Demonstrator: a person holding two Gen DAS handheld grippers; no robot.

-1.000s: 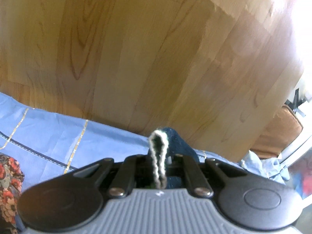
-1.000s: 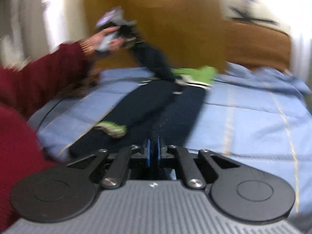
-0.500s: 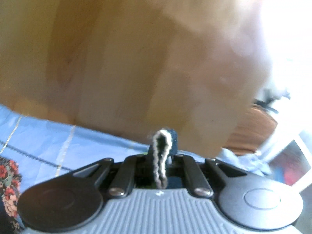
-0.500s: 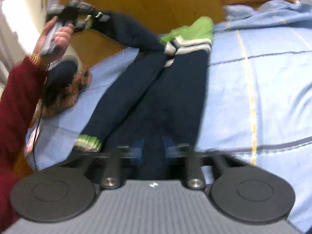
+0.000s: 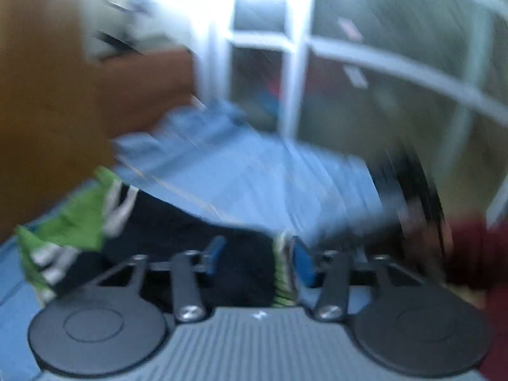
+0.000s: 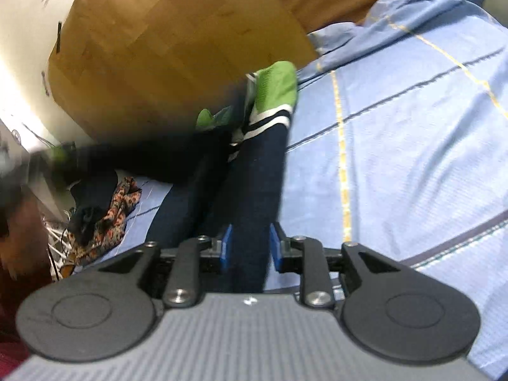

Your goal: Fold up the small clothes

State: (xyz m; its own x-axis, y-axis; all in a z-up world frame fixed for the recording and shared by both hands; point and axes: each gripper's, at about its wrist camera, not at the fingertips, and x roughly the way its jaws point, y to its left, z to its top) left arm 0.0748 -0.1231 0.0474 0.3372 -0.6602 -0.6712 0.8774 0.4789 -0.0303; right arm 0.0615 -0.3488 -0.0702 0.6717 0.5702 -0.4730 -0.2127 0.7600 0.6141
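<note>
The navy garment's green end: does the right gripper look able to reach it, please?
Probably yes: the right gripper is open astride a navy leg, and the green end lies straight ahead, uncovered.

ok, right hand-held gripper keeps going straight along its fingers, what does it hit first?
The navy garment: one leg already lies between the right hand-held gripper's open fingers and runs ahead to the green waistband. Beyond that comes the blue bedsheet, then probably the wooden headboard; depth is unclear.
</note>
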